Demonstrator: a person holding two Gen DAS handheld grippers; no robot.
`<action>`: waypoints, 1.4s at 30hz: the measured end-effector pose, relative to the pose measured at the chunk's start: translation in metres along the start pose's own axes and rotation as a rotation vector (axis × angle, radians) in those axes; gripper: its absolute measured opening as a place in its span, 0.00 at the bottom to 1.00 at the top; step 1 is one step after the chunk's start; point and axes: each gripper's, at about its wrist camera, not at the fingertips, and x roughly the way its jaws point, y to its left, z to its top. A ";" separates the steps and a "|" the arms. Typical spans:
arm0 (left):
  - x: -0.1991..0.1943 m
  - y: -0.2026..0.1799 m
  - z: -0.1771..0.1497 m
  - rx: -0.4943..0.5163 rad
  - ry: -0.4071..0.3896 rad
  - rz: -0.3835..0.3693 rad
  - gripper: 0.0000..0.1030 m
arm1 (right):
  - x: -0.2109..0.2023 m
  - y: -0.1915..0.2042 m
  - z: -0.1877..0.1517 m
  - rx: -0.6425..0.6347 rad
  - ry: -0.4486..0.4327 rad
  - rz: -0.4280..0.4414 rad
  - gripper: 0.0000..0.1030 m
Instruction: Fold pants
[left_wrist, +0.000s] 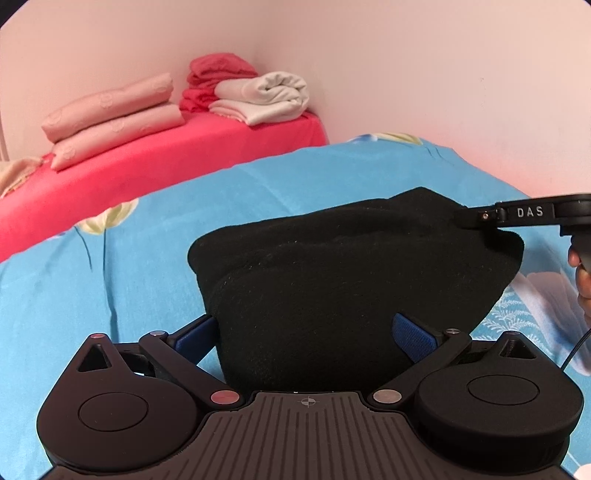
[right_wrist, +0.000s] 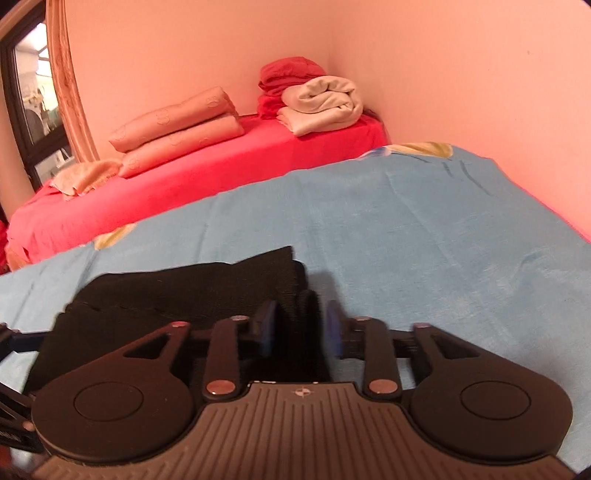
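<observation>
1. In the left wrist view, your left tongs (left_wrist: 312, 332) are open wide. The blue pads (left_wrist: 412, 338) sit on each side of the near end of the black pants (left_wrist: 332, 273) and do not squeeze them.
2. The pants lie folded in a thick bundle on the blue bed sheet (left_wrist: 155, 236).
3. Your right tongs (left_wrist: 476, 216) reach in from the right side and sit at the far right corner of the pants. You cannot tell from here if they are open. Part of your hand (left_wrist: 581, 280) shows at the right edge.
4. Behind the blue sheet is a red sheet (left_wrist: 207, 147). On it lie two pink pillows (left_wrist: 110, 114), a white blanket (left_wrist: 266, 98) and a red cloth pile (left_wrist: 218, 74) in the corner.
5. In the right wrist view, your right tongs (right_wrist: 301, 326) are partly open. The right edge of the pants (right_wrist: 177, 295) sits between the pads, with a gap you can see on the right side, so they are not squeezing.
6. The pants spread out to the left on the blue bed sheet (right_wrist: 406, 236).
7. A mirror with a wooden frame (right_wrist: 68, 81) leans on the wall at the left.
</observation>
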 end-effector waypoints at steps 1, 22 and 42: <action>-0.001 0.001 0.000 -0.006 0.002 0.000 1.00 | -0.001 -0.002 -0.001 0.004 0.000 -0.006 0.51; -0.016 0.074 0.011 -0.376 0.038 -0.152 1.00 | 0.006 -0.039 0.017 0.162 0.106 0.177 0.92; -0.055 0.049 0.016 -0.387 0.038 -0.303 1.00 | -0.060 -0.008 0.015 0.327 0.096 0.388 0.43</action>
